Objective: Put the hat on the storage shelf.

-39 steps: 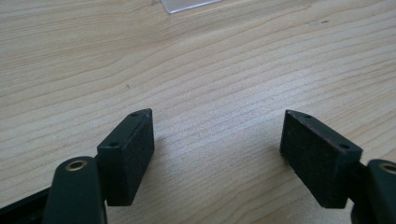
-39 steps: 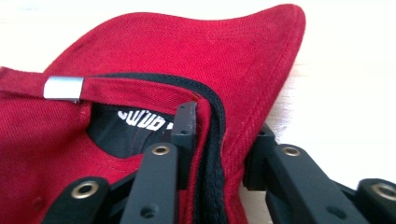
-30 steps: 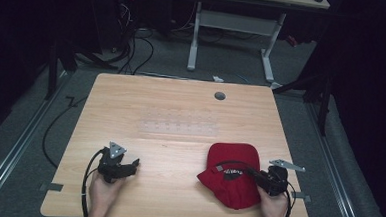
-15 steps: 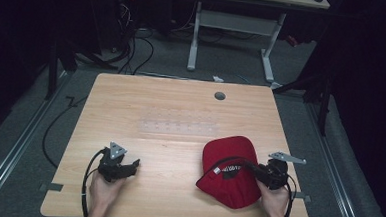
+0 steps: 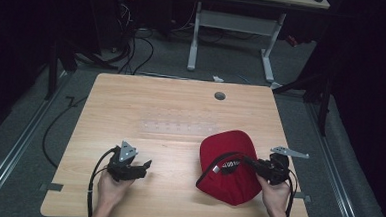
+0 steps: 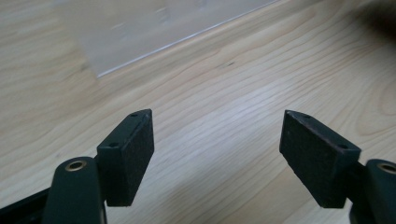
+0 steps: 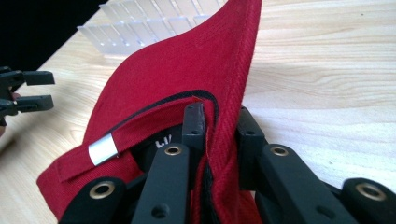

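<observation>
Red cap (image 5: 228, 166) lower right of high view on table (image 5: 181, 108); right gripper (image 7: 219, 126) pinches its rim (fabric between jaws). Left gripper (image 6: 217, 158) lower left, jaws wide, holding nothing.

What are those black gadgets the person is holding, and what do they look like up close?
Each is a hand-held gripper, all black. The left hand-held gripper and right hand-held gripper each carry a grey three-cornered plate on top and trail a black cable back toward the person. Up close, the fingers are flat rectangular black pads on arms with brass-ringed screw holes. The forearms are bare, with no sleeves in view.
</observation>
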`<state>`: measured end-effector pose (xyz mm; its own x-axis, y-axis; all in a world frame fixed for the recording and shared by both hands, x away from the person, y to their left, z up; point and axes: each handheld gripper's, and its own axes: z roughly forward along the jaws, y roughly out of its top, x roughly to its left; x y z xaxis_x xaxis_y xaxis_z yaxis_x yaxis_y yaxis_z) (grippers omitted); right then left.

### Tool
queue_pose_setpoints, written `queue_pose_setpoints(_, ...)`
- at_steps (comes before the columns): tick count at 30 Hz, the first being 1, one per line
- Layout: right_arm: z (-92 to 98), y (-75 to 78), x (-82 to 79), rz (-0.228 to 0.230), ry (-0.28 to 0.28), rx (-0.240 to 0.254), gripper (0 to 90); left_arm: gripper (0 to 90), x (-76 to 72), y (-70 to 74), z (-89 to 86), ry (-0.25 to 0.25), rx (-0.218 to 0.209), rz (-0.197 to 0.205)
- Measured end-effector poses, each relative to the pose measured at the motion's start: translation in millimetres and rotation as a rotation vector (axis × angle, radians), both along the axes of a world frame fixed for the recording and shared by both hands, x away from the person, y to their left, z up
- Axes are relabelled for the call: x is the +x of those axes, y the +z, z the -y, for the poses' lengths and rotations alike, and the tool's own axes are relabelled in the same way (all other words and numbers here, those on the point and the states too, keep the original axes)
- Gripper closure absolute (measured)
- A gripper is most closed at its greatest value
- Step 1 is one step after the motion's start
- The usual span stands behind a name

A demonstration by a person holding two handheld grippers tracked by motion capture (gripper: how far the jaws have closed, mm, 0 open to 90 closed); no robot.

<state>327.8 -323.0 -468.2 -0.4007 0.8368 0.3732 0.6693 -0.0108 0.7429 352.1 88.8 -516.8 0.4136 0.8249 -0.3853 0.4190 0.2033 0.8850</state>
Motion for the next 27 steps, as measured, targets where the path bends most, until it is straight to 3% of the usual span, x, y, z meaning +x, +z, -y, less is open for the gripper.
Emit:
queue_pose_setpoints(1, -1.5, 2.0, 1.7, -0.009, 0.006, 0.005, 79.0, 26.5, -1.8, 4.4, 8.3, -0.030, -0.007, 0.008)
queue_pose_setpoints(4, -3.7, 4.6, 4.8, -0.018, 0.012, 0.013, 79.0, 26.2, -3.7, 8.5, 16.8, -0.060, -0.016, 0.017)
queue_pose_setpoints(7, -7.3, 6.9, 6.8, -0.028, 0.022, 0.026, 79.1, 26.1, -7.9, 14.9, 34.5, -0.126, 0.001, 0.037)
queue_pose_setpoints(14, -15.7, 13.3, 12.7, -0.051, 0.049, 0.030, 79.1, 25.4, -13.9, 23.5, 57.0, -0.203, 0.015, 0.076)
queue_pose_setpoints(27, -36.3, 21.4, 29.5, -0.115, 0.115, 0.058, 79.1, 21.9, -15.7, 24.2, 74.5, -0.261, 0.045, 0.095)
